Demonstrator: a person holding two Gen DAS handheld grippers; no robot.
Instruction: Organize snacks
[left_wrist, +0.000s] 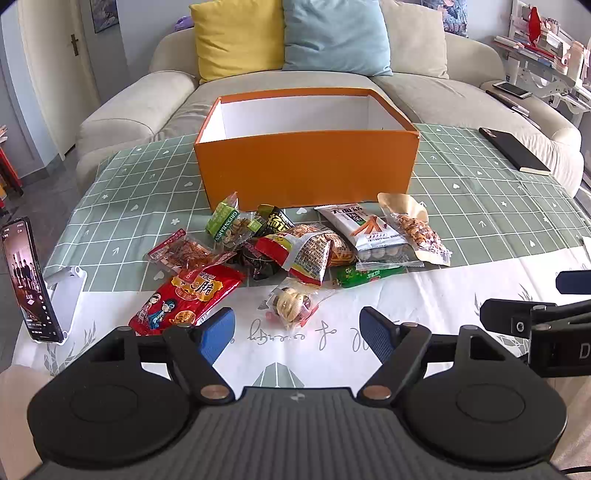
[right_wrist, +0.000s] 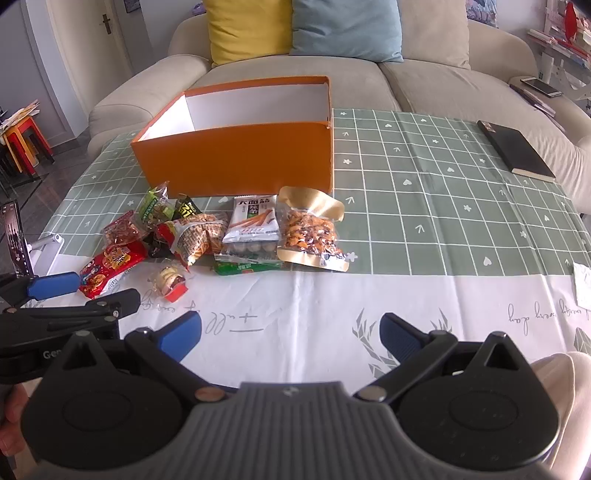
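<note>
Both claws are just hanging low over the near, white part of the tablecloth (right_wrist: 332, 295), side by side. The left gripper (left_wrist: 297, 334) has its blue fingers (left_wrist: 218, 332) spread wide with nothing between them, and the right gripper (right_wrist: 290, 334) is the same deal, wide open and empty. Right past the left one's tips is a small clear-wrapped snack (left_wrist: 291, 301), and just beside its left finger sits a big red packet (left_wrist: 188, 297) with cartoon faces on it. Beyond those is the whole pile of snacks, all jumbled and overlapping: a red-and-white printed bag (left_wrist: 306, 254), a clear pack of shredded reddish stuff (left_wrist: 181, 253), a green raisin pack (left_wrist: 227, 221), a white packet with orange sticks pictured (left_wrist: 369, 225), a flat green packet (left_wrist: 365, 275) under it, and a clear-fronted pouch of mixed nuts (right_wrist: 312, 230) on the right edge of the heap. Just behind the pile stands the orange box (left_wrist: 306, 166), open-topped, white inside; what I can see of the inside is empty. A phone on a white stand (left_wrist: 27, 280) is off to the left, a black notebook (right_wrist: 515, 149) far right on the green checks, and a beige sofa (left_wrist: 147, 96) with yellow and blue cushions behind it all.
</note>
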